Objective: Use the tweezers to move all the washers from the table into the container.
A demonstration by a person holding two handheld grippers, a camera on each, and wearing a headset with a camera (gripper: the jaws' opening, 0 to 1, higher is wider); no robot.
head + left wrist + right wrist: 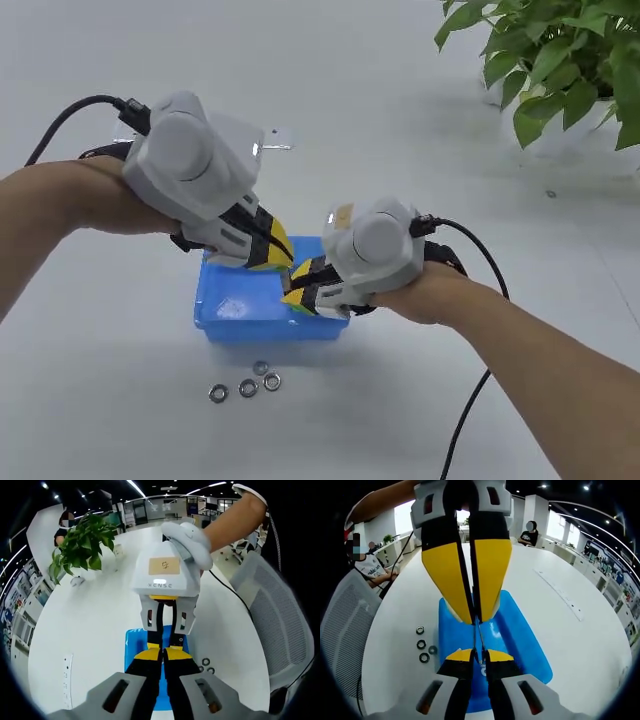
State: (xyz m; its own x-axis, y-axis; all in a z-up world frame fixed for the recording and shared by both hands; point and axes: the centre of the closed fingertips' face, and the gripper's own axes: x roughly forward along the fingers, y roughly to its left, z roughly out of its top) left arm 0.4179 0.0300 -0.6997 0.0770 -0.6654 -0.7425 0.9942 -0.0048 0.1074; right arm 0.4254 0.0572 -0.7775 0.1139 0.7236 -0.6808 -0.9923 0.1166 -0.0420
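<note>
- Bright, even overhead light in the head view, with only a soft, pale shadow under the container (225, 318) on the table (100, 400).
- Strong fisheye bending toward the edges of both gripper views.
- Glare from ceiling strip lights (141, 489); slight blur on the nearest jaws.

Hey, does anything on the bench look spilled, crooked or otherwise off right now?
Nothing stands out. The blue container sits flat on the table, and four washers lie loose beside it. The left gripper and right gripper both pinch the thin tweezers above the container.
</note>
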